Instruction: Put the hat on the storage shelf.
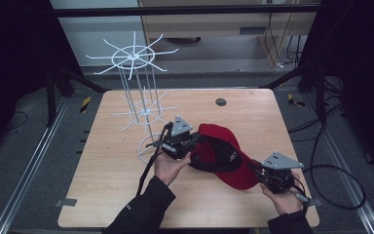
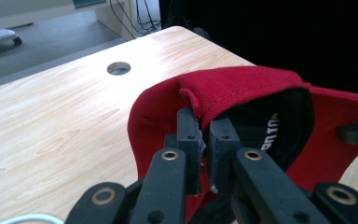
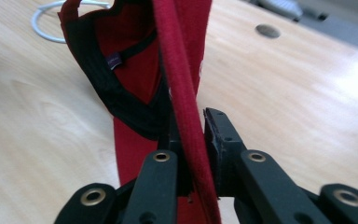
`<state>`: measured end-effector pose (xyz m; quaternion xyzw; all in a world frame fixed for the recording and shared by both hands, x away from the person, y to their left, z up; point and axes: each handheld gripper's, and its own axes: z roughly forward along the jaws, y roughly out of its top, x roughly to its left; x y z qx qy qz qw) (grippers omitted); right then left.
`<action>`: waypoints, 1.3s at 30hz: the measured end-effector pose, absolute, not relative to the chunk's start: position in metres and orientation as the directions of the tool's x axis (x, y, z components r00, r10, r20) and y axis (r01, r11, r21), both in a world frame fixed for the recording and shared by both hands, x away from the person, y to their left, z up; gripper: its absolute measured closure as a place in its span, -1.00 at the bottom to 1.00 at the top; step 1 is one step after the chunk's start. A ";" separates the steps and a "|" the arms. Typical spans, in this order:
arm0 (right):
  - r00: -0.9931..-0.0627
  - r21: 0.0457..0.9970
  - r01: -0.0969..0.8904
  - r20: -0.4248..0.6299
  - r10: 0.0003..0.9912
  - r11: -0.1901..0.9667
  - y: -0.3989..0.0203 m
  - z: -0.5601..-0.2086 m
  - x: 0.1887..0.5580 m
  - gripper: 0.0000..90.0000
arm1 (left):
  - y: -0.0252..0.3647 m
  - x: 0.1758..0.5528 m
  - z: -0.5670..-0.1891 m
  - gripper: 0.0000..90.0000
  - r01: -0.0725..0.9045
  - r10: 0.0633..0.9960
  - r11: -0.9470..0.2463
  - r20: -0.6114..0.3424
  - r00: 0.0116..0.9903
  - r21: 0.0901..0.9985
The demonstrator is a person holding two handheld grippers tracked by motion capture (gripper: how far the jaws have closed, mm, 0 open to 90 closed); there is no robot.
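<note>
The left tool (image 1: 191, 142) grips the back edge of the red cap (image 1: 221, 153), forearm angled inward. The right tool (image 1: 256, 169) clamps its brim from the right, both held low over the table (image 1: 107, 165).

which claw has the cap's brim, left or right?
The right claw: it clamps the flat edge of the red cap's brim, while the left claw pinches the crown's rear fabric rim.

The high view looks down and forward over the table (image 1: 126, 195); both gripper views sit close, sharing the red cap (image 1: 224, 156) at 12 o'clock.
</note>
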<state>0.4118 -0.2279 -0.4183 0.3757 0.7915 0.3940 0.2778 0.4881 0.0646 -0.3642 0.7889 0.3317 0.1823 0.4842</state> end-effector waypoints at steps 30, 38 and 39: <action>-0.670 0.911 0.340 0.061 0.740 0.233 -0.208 -0.392 0.397 0.29 | 0.106 0.462 -0.393 0.89 0.381 0.697 -0.366 -0.022 0.717 0.849; -0.649 0.902 0.394 0.137 0.749 0.177 -0.199 -0.383 0.403 0.86 | 0.111 0.455 -0.398 0.89 0.387 0.693 -0.372 -0.024 0.720 0.844; -0.649 0.902 0.394 0.137 0.749 0.177 -0.199 -0.383 0.403 0.86 | 0.111 0.454 -0.398 0.89 0.388 0.694 -0.373 -0.024 0.719 0.843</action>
